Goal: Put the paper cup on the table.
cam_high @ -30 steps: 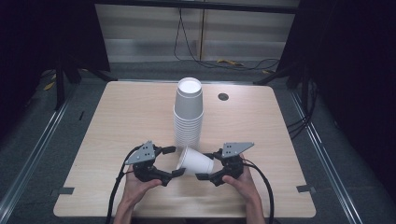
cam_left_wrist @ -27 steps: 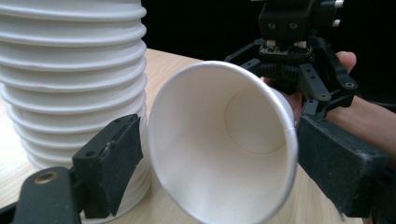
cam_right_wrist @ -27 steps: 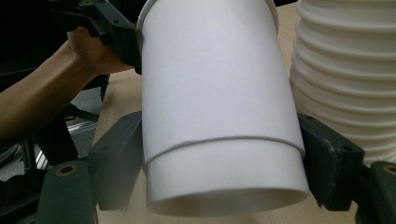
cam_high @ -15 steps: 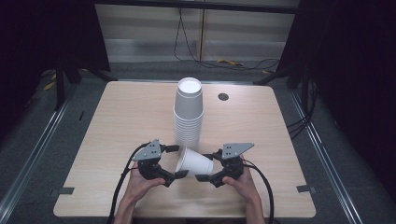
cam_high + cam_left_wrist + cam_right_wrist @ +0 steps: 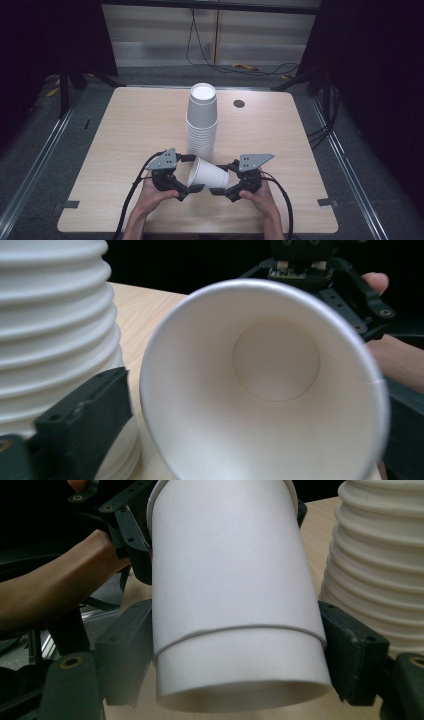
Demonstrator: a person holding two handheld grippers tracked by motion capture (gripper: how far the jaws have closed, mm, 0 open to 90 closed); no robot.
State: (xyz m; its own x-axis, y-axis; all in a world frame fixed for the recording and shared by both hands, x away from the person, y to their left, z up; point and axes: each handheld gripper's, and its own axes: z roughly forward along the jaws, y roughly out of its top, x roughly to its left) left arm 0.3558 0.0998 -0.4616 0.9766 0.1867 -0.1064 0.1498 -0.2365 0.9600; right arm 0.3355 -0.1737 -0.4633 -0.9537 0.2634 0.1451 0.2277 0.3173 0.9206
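counter (image 5: 125, 130): pale wood, bare apart from the paper cups; a small dark hole (image 5: 239, 103) near its far edge

stack (image 5: 201, 125): tall column of nested white cups, upright at mid-counter, just behind both claws; unchanged from a second ago

cup (image 5: 209, 174): lies on its side above the near counter, between the two claws, mouth toward the left one, base toward the right one. In the right gripper view a seam runs round it low down, so it looks like two cups nested, the inner one slid partly out

change: a second ago the left claw sat a little further left of the cup's mouth; it has since closed in on the rim. Cup and right claw have hardly moved. Judgement: a nested pair is being pulled apart, and the left claw is lining up its grip

right claw (image 5: 222, 186): clamped on the cup's base end, a jaw on either side of the wall (image 5: 235, 605)

left claw (image 5: 192, 173): jaws spread wide, straddling the rim without pinching; its own view looks straight into the cup (image 5: 265, 385), a jaw just off each side of the mouth
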